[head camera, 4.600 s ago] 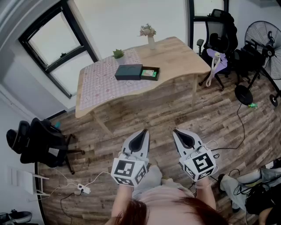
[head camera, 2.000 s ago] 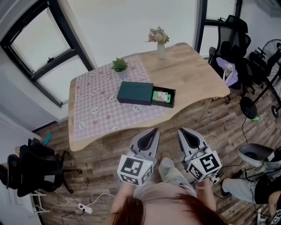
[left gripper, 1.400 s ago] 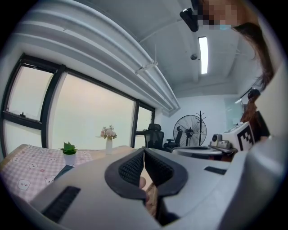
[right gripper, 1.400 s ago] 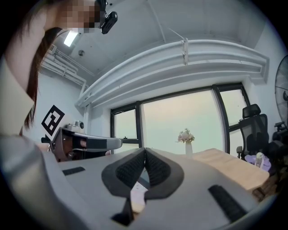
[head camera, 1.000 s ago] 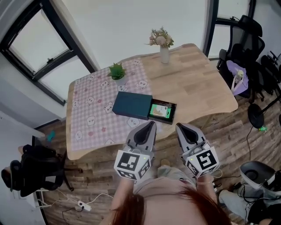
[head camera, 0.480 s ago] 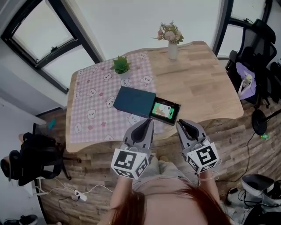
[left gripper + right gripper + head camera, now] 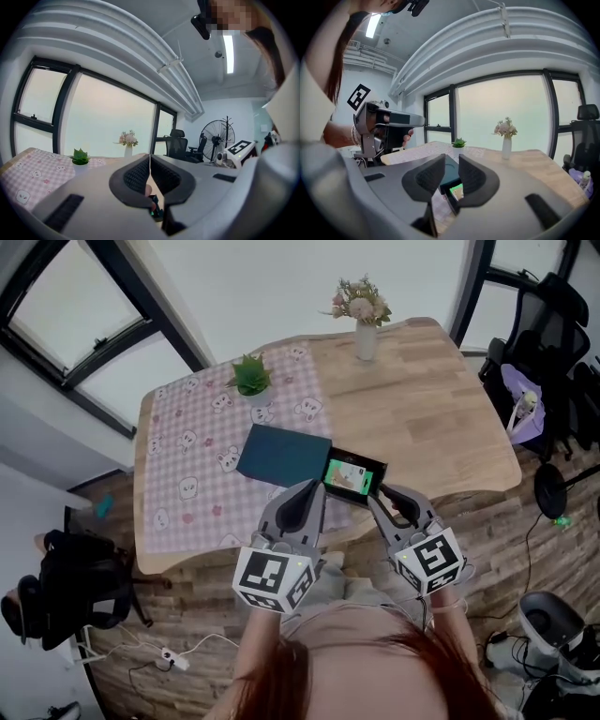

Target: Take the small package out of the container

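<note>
Nearest the person, the two tongs reach out side by side over the near edge of the desk [image 7: 441,418]. The left tongs [image 7: 307,491] are pressed together, their ribbed pads meeting in one thin line with nothing caught between them. The right tongs [image 7: 378,497] are opening. A narrow gap shows between the pads, nothing sits in it, and neither pad touches anything.

Just past the tips of both tongs the container [image 7: 309,462] lies flat on the desk. It is a dark teal sleeve [image 7: 281,454], ahead of the left tongs, with a black tray [image 7: 379,476] slid out sideways so that the tray sits just ahead of the right tongs. The small package [image 7: 345,474] lies flat in that tray, inside its black rim. It is a thin rectangle, bright green, with a paler patch on its upper face; the print is too small to read. Through the gap of the right tongs its green face shows low in the tray, beside the end of the sleeve.

The sleeve rests on a pink checked cloth [image 7: 187,465] dotted with small white figures, which spreads away to the left of the left tongs. Farther on, a potted plant [image 7: 251,379] stands on the cloth beyond the left tongs. A vase of flowers [image 7: 364,320] stands on bare wood at the far edge, beyond the right tongs. An office chair [image 7: 553,324] stands off to the right, past the desk.
</note>
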Demonstrator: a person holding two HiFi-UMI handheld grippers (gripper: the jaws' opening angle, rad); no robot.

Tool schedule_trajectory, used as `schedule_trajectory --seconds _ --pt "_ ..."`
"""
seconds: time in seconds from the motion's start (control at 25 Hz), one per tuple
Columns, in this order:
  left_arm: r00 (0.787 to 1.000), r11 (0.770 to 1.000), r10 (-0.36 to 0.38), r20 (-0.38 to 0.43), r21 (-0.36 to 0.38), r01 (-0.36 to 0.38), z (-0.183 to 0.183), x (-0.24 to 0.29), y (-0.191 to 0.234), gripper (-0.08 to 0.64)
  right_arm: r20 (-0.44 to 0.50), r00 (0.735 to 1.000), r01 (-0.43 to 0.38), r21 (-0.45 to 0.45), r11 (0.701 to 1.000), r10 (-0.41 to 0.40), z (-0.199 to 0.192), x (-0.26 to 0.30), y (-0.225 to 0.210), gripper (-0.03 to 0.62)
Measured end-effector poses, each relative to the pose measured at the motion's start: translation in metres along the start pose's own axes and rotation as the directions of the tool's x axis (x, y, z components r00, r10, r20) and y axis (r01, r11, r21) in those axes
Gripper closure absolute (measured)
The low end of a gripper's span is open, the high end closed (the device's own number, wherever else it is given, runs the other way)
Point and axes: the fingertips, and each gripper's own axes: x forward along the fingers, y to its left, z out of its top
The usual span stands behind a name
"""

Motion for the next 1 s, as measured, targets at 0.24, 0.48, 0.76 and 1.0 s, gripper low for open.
schedule_trajectory --seconds 0.24,0.48,0.76,1.0 --pt "1.000 1.000 -0.027 -0.004 0.002 0.027 0.006 0.017 0.018 0.548 -0.072 0.997 -0.028 -0.027 0.999 0.026 -0.016 0.026 -0.003 0.506" --pt "0.998 0.998 -0.063 -0.006 0.006 0.063 0.008 0.032 0.029 0.548 -0.138 0.989 -0.050 -0.044 0.998 0.043 -0.031 0.047 -0.007 0.486" --pt "0.994 0.994 -0.109 -0.017 0.012 0.110 0.008 0.047 0.036 0.548 -0.215 0.975 -0.076 -0.060 0.995 0.061 -0.051 0.068 -0.010 0.460" --pt "0.993 0.993 -0.118 -0.021 0.008 0.119 0.011 0.058 0.049 0.548 -0.273 0.958 -0.110 -0.078 0.991 0.085 -0.066 0.087 -0.011 0.437"
